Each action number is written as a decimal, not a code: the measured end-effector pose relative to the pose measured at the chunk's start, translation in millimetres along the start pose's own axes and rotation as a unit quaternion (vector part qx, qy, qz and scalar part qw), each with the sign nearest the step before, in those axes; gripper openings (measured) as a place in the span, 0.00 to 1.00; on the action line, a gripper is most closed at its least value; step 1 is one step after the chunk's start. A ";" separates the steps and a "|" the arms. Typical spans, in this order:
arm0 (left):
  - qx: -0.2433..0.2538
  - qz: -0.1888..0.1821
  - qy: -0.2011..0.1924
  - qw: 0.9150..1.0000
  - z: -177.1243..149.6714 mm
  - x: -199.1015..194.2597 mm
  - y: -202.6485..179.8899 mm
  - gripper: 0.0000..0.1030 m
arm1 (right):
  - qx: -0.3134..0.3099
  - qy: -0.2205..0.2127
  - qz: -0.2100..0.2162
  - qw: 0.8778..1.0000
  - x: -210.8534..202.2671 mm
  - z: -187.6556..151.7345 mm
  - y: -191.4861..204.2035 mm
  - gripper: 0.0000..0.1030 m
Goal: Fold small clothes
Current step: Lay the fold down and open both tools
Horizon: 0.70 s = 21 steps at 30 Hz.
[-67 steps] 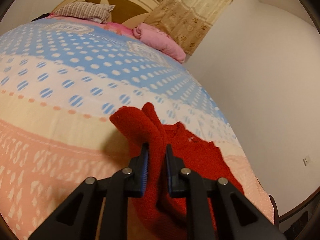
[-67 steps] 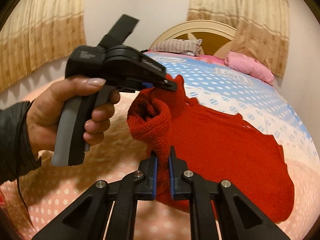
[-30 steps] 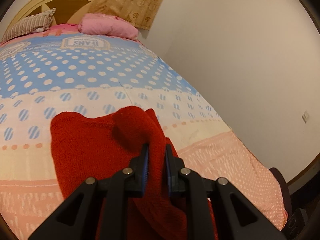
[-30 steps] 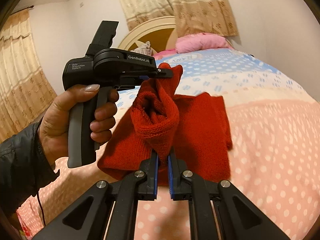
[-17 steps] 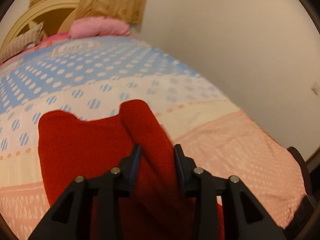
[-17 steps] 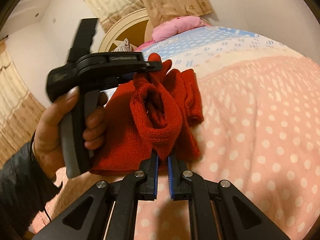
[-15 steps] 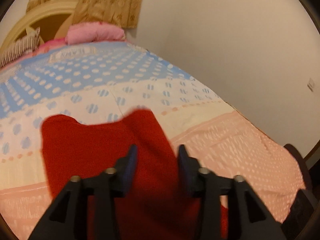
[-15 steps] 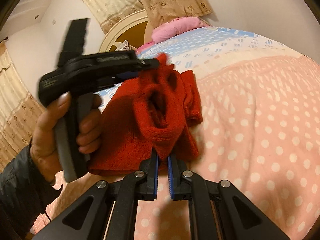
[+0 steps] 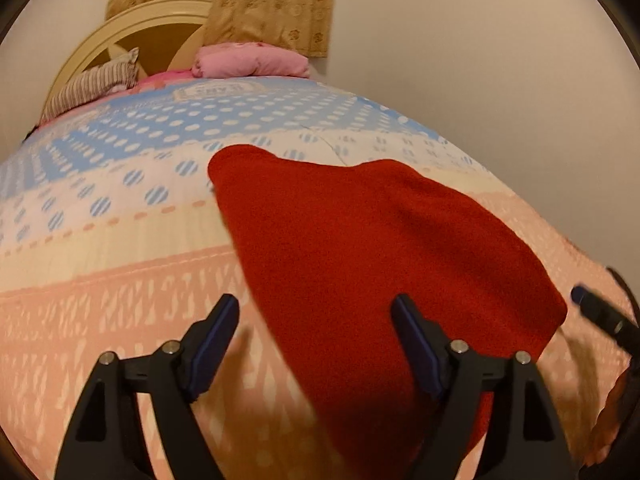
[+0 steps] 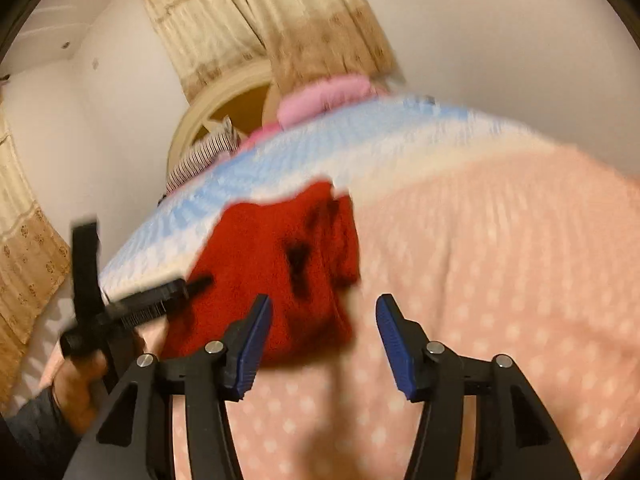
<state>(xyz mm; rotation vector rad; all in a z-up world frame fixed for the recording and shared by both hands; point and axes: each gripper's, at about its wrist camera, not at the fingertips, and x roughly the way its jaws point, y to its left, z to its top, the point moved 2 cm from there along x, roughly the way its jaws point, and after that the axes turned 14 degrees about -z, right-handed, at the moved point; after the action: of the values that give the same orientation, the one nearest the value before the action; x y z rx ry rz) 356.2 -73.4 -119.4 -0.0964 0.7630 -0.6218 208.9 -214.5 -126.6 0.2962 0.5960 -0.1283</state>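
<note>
A red knitted sweater (image 9: pixel 380 256) lies folded on the bed's dotted cover (image 9: pixel 120 280). In the left wrist view my left gripper (image 9: pixel 316 324) hovers over its near edge. The jaws are opening wide, with the cloth lying under and between them but untouched by the pads. In the blurred right wrist view the sweater (image 10: pixel 276 264) lies just beyond my right gripper (image 10: pixel 324 328). Those jaws are also opening, and nothing is pressed between the blue pads (image 10: pixel 252 340). A hand (image 10: pixel 80 376) holds the left gripper (image 10: pixel 196 283) at the sweater's left side.
At the bed's head are a pink pillow (image 9: pixel 248 60), a striped pillow (image 9: pixel 88 88), a cream headboard (image 9: pixel 132 28) and a beige curtain (image 9: pixel 272 4). A bare wall (image 9: pixel 500 80) runs along the bed's right side. The right gripper's tip (image 9: pixel 584 298) shows at the right edge.
Both grippers have opened and let go of the red sweater, which has dropped from its lifted bunch onto the bed. The left gripper has sunk lower over it.
</note>
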 end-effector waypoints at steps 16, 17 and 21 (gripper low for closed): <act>-0.033 -0.023 -0.028 0.999 -8.9 -12.1 6.8 1.00 | -0.106 0.116 0.047 0.986 104.9 34.8 45.8 0.46; -0.036 -0.020 -0.016 0.999 -10.1 -6.0 7.9 1.00 | -0.113 0.116 0.043 0.986 103.5 32.9 46.5 0.46; -0.040 -0.004 0.011 0.999 -15.2 6.2 9.9 1.00 | -0.145 0.108 0.025 0.983 100.0 38.2 55.1 0.46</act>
<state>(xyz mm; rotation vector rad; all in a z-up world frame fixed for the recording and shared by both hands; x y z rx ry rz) 354.3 -66.6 -137.2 -0.1667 0.8087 -0.6015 322.7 -177.4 -140.5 0.0418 0.8111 0.0396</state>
